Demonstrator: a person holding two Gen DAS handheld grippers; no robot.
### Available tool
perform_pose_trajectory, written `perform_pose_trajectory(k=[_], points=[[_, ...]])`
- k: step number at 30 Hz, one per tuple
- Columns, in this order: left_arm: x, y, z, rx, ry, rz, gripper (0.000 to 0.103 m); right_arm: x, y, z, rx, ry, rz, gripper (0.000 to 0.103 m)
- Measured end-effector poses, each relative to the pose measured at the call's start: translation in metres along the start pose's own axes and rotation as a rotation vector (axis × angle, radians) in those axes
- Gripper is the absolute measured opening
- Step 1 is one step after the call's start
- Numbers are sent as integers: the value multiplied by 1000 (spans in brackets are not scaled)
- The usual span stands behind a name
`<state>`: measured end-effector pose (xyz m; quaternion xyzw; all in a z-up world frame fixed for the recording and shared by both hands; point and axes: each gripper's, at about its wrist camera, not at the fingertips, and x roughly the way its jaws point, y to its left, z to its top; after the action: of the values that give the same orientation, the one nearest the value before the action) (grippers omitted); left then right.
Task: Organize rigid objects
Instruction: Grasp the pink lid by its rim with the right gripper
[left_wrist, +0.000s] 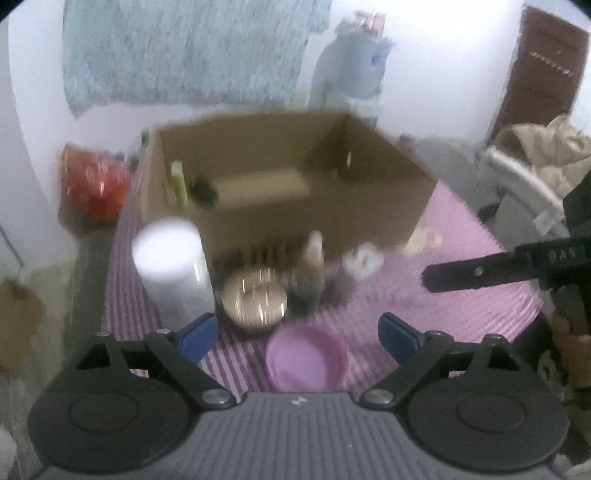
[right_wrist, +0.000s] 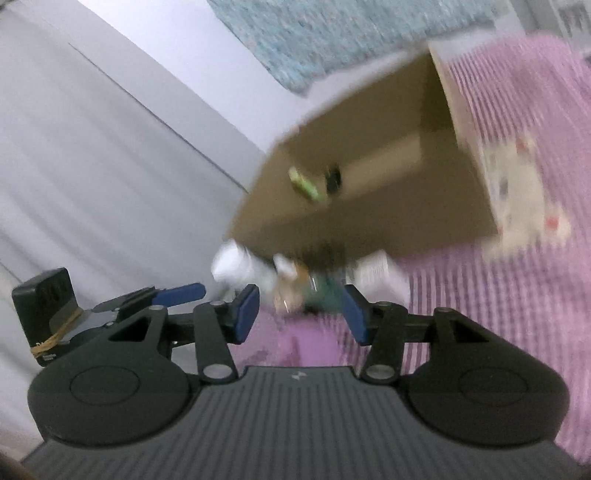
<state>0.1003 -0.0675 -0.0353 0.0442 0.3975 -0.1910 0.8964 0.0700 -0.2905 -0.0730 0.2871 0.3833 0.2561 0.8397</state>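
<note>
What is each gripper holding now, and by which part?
Nothing. The left gripper and the right gripper are both open, with only the striped tablecloth between their pads.

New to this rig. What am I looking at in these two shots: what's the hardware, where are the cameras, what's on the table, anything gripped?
No robot: a person holds two handheld grippers, each with a fisheye camera looking along its blue-padded fingers. The left gripper and right gripper are both open and hold nothing. On the pink striped tablecloth stands an open cardboard box with a green item inside. In front sit a white cylinder, a metal bowl, a small bottle and a pink bowl. Both views are motion-blurred.
</note>
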Motion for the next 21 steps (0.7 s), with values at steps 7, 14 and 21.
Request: perform_pose_trajectory(k=[7, 14, 21], points=[[34, -6, -33, 24, 66, 40, 94, 60, 7, -22, -16, 95, -73, 49], [45, -10, -40, 39, 64, 50, 86, 96, 24, -22, -123, 124, -170, 43], [57, -15, -43, 76, 53, 65, 85, 115, 40, -23, -201, 155, -227, 30]])
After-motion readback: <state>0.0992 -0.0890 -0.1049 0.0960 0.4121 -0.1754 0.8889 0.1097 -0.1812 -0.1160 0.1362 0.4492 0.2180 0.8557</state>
